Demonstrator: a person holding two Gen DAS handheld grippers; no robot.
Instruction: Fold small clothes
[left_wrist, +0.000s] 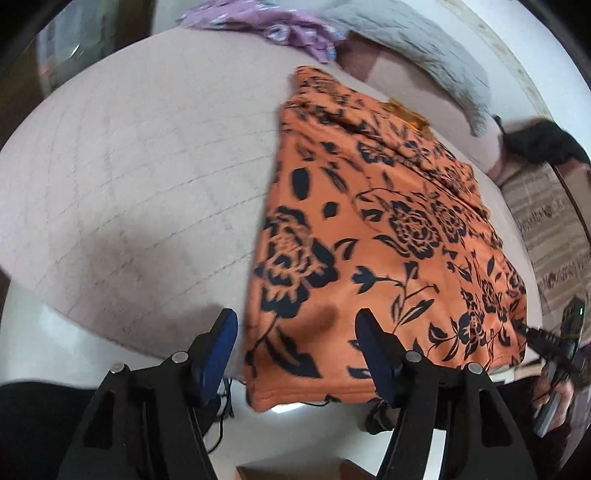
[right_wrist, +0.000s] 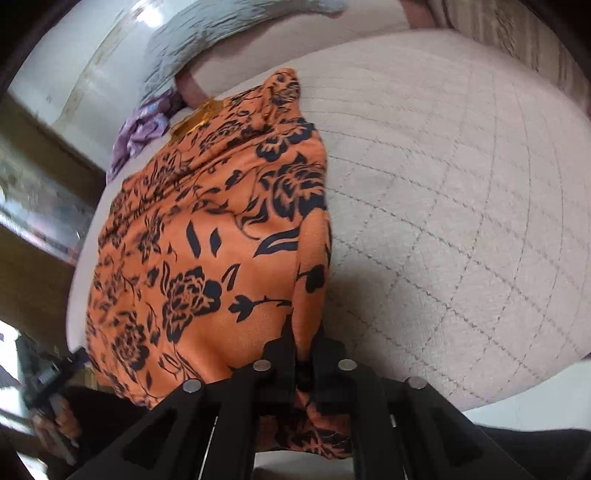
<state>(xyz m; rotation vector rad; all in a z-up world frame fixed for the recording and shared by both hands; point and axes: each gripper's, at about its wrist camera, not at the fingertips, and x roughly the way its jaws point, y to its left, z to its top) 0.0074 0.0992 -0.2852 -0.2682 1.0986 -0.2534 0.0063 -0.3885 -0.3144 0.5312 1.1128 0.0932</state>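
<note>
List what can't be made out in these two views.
- Right wrist view: the right gripper fingertips, buried in the orange cloth.
- Left wrist view: the cloth's near hem, behind the left gripper.
- Both views: the purple garment, blurred and cut off by the edge.

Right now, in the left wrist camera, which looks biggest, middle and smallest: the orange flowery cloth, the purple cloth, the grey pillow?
1. Orange flowery cloth
2. Grey pillow
3. Purple cloth
Pillow and purple cloth lie farther away and are partly cut off, so their order is unsure.
</note>
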